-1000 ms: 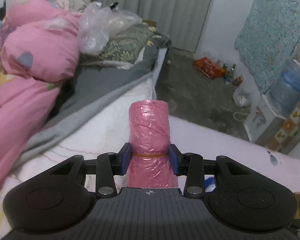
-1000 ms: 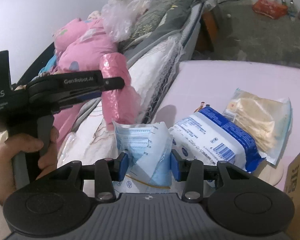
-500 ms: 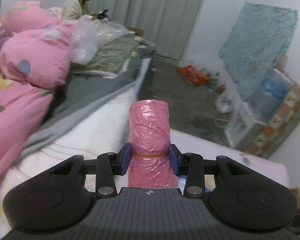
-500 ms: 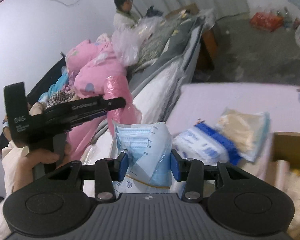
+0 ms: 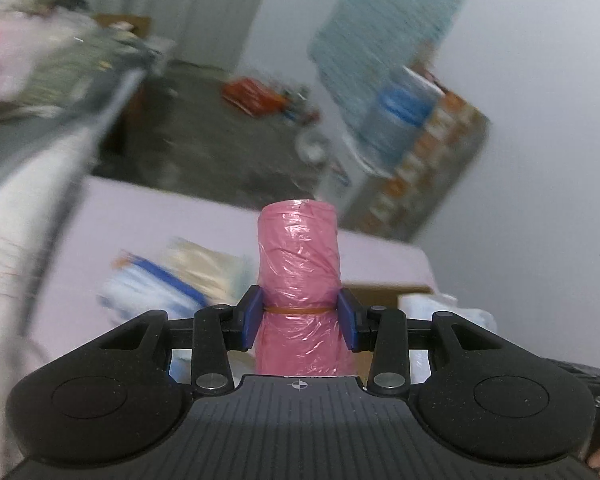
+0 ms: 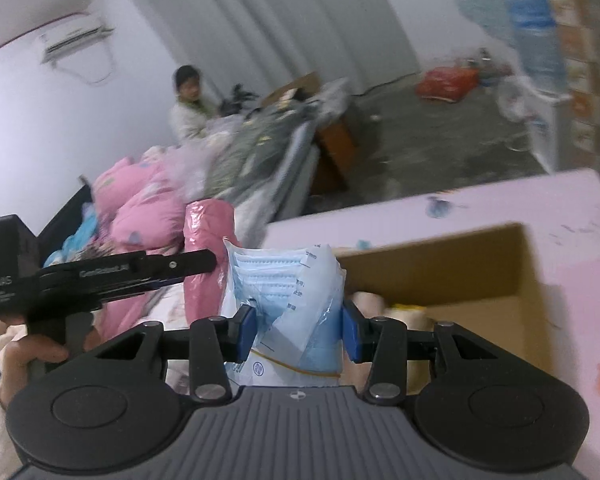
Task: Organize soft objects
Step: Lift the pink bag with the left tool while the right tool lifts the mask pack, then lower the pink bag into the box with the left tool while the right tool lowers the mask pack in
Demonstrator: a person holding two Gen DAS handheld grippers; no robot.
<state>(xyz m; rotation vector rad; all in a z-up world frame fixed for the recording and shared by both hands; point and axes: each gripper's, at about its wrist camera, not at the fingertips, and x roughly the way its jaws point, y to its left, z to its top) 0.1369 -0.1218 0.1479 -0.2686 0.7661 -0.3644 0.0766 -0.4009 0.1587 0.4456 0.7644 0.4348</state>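
Room: bare grey floor, curtained far wall, bed point(image 6: 260, 152) heaped with bedding at left | surface: pale pink table point(image 6: 572, 216) | cardboard box point(image 6: 452, 268) open on it, near right | step: carrying both items boxward (judged) | left gripper point(image 5: 299, 318) clamped on pink bag roll point(image 5: 298, 264) | right gripper point(image 6: 298, 330) clamped on mask pack point(image 6: 288, 288) | next: lower over box, part fingers

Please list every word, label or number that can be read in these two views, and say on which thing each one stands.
"GenRobot.AI": side of the left tongs, faint but legible.
"DAS": rear block of the same tongs; the small lines under it are unreadable.
Mask pack: printed lines and a round logo, too small to read.
Blue-white pack: blurred, unreadable.
Pink roll: no text.
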